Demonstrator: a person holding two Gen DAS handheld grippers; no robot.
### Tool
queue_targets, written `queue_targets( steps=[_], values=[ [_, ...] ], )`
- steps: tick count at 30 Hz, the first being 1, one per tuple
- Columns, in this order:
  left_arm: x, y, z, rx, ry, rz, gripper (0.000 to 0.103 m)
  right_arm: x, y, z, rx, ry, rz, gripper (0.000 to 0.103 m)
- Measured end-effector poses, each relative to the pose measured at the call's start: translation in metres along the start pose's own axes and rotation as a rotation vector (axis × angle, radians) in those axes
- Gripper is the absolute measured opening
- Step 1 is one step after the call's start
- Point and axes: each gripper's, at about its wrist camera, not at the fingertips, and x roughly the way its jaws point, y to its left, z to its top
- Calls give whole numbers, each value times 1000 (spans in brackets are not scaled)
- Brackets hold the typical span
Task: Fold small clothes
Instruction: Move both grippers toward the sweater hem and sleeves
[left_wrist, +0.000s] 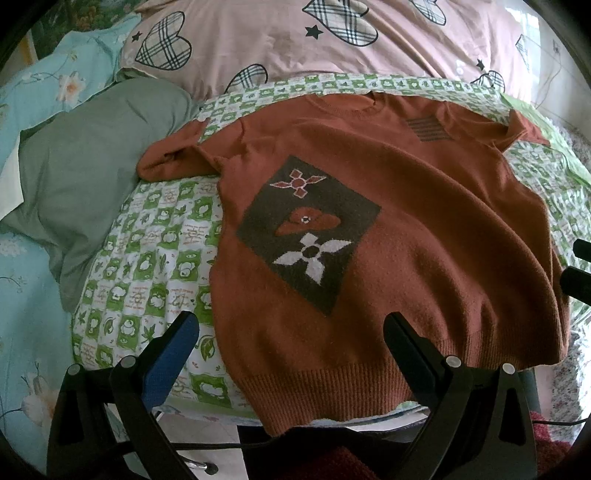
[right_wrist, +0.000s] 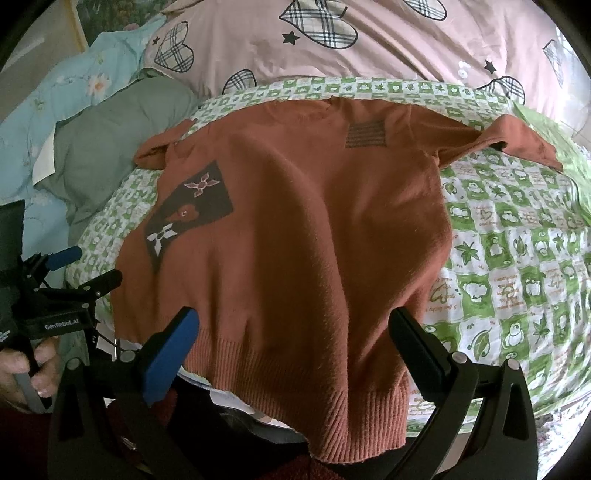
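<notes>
A rust-orange knit sweater (left_wrist: 424, 229) lies spread flat, front up, on a green-and-white checked sheet (left_wrist: 147, 266). It has a dark diamond patch with flower shapes (left_wrist: 306, 229) and a small striped patch near the neck. Its ribbed hem hangs over the bed's near edge. It also shows in the right wrist view (right_wrist: 314, 229). My left gripper (left_wrist: 291, 332) is open and empty above the hem's left part. My right gripper (right_wrist: 295, 328) is open and empty above the hem's middle. The left gripper also shows at the left in the right wrist view (right_wrist: 86, 267).
A grey-green pillow (left_wrist: 85, 177) lies left of the sweater. A pink quilt with plaid hearts (left_wrist: 332, 40) is piled behind it. Light-blue floral bedding (left_wrist: 40, 96) is at far left. The bed's near edge drops to the floor (left_wrist: 207, 439).
</notes>
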Motion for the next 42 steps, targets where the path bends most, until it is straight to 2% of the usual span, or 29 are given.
queue_targets(
  steps=[18, 34, 35, 42],
  values=[
    [11, -3, 5, -8, 21, -24, 100, 3, -6, 5, 29, -8, 10, 102],
    [37, -12, 18, 9, 63, -45, 100, 15, -39, 14, 125, -12, 41, 102],
    [38, -12, 18, 17, 86, -44, 100, 15, -41, 15, 129, -16, 47, 102],
    [50, -15, 33, 2, 74, -75, 100, 11, -81, 30, 199, -78, 30, 102]
  ],
)
